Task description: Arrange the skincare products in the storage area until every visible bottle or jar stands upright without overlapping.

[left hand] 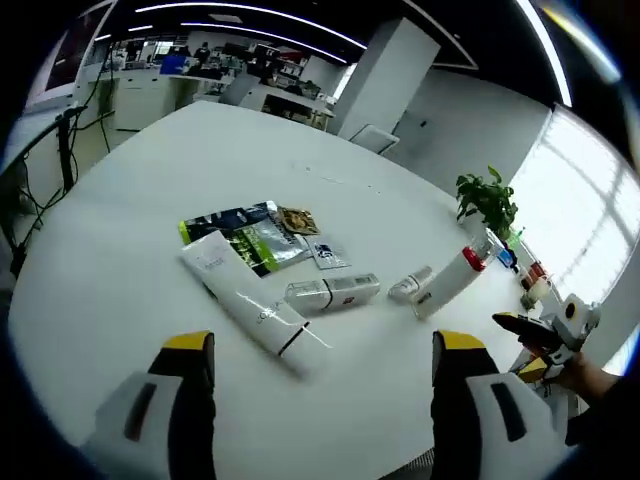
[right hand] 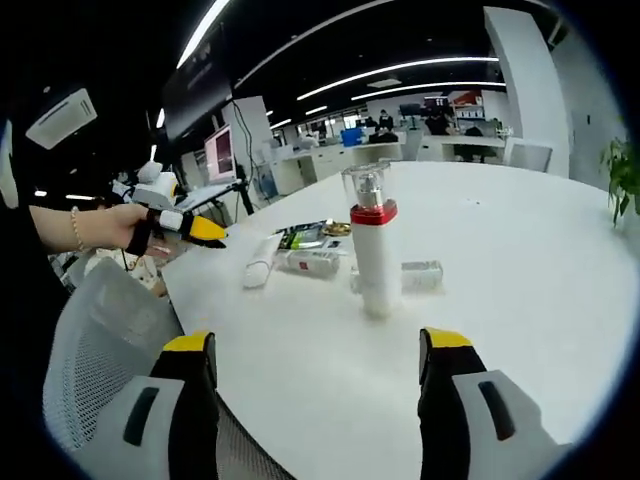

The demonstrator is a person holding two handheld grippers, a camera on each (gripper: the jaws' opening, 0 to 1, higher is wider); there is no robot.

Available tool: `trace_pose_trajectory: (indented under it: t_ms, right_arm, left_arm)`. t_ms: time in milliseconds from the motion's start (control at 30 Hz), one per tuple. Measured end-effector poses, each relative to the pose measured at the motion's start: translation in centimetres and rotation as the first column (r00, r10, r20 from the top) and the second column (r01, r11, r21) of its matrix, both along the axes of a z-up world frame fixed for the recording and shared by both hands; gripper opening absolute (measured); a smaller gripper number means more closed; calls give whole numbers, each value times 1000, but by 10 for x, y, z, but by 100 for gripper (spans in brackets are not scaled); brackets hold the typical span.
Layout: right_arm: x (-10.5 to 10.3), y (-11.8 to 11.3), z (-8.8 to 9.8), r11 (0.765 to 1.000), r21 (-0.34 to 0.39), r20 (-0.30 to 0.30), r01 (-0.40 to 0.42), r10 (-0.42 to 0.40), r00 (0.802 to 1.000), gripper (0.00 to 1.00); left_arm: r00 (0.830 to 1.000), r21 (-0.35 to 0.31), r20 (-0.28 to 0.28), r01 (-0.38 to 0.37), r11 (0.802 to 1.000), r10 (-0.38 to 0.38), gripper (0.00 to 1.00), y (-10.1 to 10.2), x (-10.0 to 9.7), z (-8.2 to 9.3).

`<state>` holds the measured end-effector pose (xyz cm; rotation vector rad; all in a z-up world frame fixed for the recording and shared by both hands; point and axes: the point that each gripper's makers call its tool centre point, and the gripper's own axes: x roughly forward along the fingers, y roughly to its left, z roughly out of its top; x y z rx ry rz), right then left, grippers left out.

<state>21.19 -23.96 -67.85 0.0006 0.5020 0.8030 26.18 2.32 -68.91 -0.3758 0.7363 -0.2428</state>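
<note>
My left tongs (left hand: 322, 385) stand open at the bottom of the left gripper view, nothing between the jaws. Just beyond them on the white counter (left hand: 120, 260) a white tube (left hand: 245, 293) lies flat. Right of it lie a small clear bottle (left hand: 333, 293) and a smaller one (left hand: 409, 285). The red-collared white bottle (left hand: 450, 282) stands near these. Sachets (left hand: 250, 235) lie farther off, at frame centre.

In the right gripper view my right tongs (right hand: 317, 395) are open too, empty, with the red-collared bottle (right hand: 375, 250) upright at centre, ahead of them.
</note>
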Motion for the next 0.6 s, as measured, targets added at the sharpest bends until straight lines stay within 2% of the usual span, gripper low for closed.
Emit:
trace_pose_trajectory:
  t_ms: [100, 300, 467, 500, 600]
  right_arm:
    - [-1, 0, -3, 1000, -5, -11, 0, 0, 1000, 82]
    - [0, -2, -10, 1000, -3, -32, 18, -18, 999, 81]
    - [0, -3, -12, 1000, 2, -42, 28, -28, 999, 81]
    - [0, -3, -12, 1000, 3, -46, 29, -29, 999, 81]
    - [0, -5, -15, 999, 1, -55, 39, -39, 998, 81]
  left_arm:
    - [998, 5, -48, -37, 999, 37, 82, 3, 7, -7]
    - [991, 7, -102, -90, 996, 91, 79, 8, 23, -18]
    - [980, 45, -139, -134, 990, 139, 77, 15, 32, -28]
    - [973, 69, -155, -163, 984, 172, 77, 20, 33, -31]
    - [971, 123, -163, -158, 980, 177, 78, 22, 39, -37]
